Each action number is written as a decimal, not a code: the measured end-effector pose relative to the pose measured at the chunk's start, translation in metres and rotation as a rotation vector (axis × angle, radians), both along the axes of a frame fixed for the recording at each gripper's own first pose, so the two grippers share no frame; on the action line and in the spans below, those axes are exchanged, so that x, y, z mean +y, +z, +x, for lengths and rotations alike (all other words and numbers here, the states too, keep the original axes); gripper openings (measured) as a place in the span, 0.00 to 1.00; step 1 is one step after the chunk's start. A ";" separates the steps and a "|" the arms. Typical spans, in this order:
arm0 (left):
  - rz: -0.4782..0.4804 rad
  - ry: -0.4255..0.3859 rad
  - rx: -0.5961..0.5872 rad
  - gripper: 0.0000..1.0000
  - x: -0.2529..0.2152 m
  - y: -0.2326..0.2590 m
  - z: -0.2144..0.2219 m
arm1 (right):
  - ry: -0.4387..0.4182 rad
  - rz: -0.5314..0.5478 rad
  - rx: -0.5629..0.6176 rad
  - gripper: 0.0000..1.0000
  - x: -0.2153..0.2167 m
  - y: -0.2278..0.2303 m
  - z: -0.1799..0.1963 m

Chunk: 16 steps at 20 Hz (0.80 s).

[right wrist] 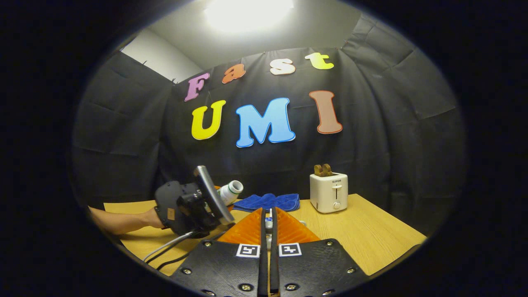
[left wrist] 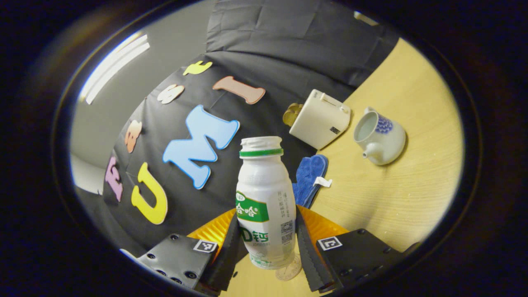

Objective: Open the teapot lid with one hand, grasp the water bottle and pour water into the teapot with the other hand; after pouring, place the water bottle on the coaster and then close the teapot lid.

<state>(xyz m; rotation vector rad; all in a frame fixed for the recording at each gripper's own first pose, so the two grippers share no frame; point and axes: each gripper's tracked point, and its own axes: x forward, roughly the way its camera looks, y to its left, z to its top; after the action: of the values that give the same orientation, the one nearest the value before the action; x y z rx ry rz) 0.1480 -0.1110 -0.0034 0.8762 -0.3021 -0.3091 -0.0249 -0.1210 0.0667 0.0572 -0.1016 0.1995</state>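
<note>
Between the left gripper's [left wrist: 267,247] fingers sits an uncapped water bottle [left wrist: 265,202], clamped and tilted. Beyond it the lidless teapot [left wrist: 379,138] stands beside the toaster [left wrist: 319,119]. Right gripper [right wrist: 268,225] nearly closed on something small I cannot identify.

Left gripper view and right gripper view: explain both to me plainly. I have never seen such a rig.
There is no robot here. A person holds a two-finger gripper in each hand, and a fisheye camera rides on each one, looking along its fingers.

In the left gripper view, the left gripper is shut on an uncapped water bottle. Beyond it, on the wooden table, are a blue cloth, a toaster and the teapot, which is open.

In the right gripper view, the right gripper has its fingers almost together. They pinch something small and pale, probably the lid, though it is hard to tell. Farther off, the person's hand holds the left gripper with the bottle.
</note>
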 end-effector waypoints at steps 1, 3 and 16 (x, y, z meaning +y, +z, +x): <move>-0.060 -0.017 0.024 0.73 0.005 0.002 -0.005 | -0.001 -0.009 0.021 0.02 0.002 -0.002 0.015; -0.144 -0.050 0.067 0.76 0.010 0.003 -0.009 | -0.004 -0.026 0.088 0.02 0.007 -0.011 0.047; -0.742 -0.170 0.349 0.76 0.073 0.043 0.002 | -0.125 -0.075 0.190 0.02 0.009 -0.038 0.156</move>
<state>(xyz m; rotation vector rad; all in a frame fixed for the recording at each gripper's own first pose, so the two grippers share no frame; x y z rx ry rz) 0.1504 -0.0382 0.0400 0.0592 -0.1436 -0.4593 0.1309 -0.1121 0.0291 -0.0050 0.0915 0.0720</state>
